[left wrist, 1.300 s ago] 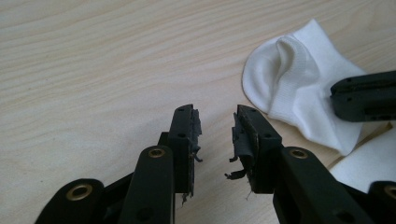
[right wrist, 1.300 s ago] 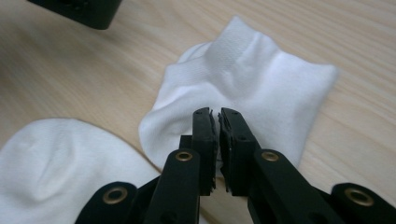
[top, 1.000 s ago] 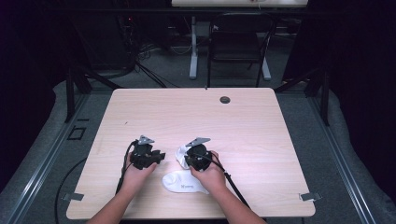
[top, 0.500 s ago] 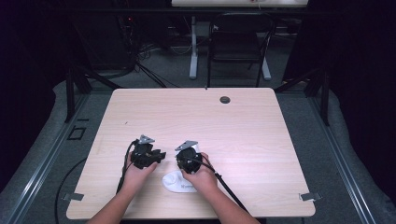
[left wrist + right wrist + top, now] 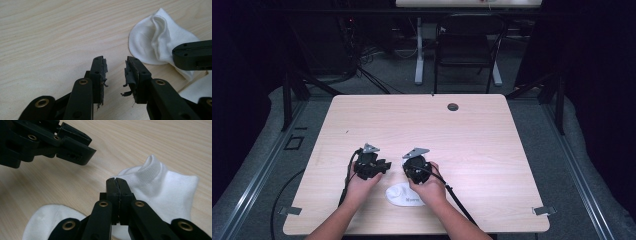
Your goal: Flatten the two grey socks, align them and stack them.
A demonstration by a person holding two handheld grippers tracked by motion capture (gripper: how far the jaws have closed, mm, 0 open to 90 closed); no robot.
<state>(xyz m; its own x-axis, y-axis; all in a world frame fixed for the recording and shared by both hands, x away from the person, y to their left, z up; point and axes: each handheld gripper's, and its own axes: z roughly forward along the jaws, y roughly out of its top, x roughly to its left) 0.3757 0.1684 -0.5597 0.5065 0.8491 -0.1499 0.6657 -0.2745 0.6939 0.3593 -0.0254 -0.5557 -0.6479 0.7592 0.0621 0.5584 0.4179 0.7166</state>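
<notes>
A white sock [image 5: 404, 195] [image 5: 170, 187] [image 5: 160, 40] lies near the table's front edge, between the person's hands. My right gripper [image 5: 411, 176] [image 5: 116, 182] has just been closing, and its jaws now meet on the edge of the sock's ribbed cuff, which stands up in a fold. My left gripper [image 5: 379, 167] [image 5: 115, 68] hovers just left of the sock, open, with bare wood between its worn pads. In the left gripper view the right gripper's jaw [image 5: 192, 55] lies over the sock. In the right gripper view the left gripper [image 5: 50, 140] hangs at the upper left.
The wooden table [image 5: 472, 135] has a dark round grommet [image 5: 453, 106] near its far edge. More white cloth [image 5: 45, 222] [image 5: 197, 90] lies beside the sock. A chair [image 5: 464, 45] and a desk stand beyond the table. Cables trail from both grippers.
The right gripper has edged a little to the left, toward the left gripper and over the sock. The left hand has stayed in place.
</notes>
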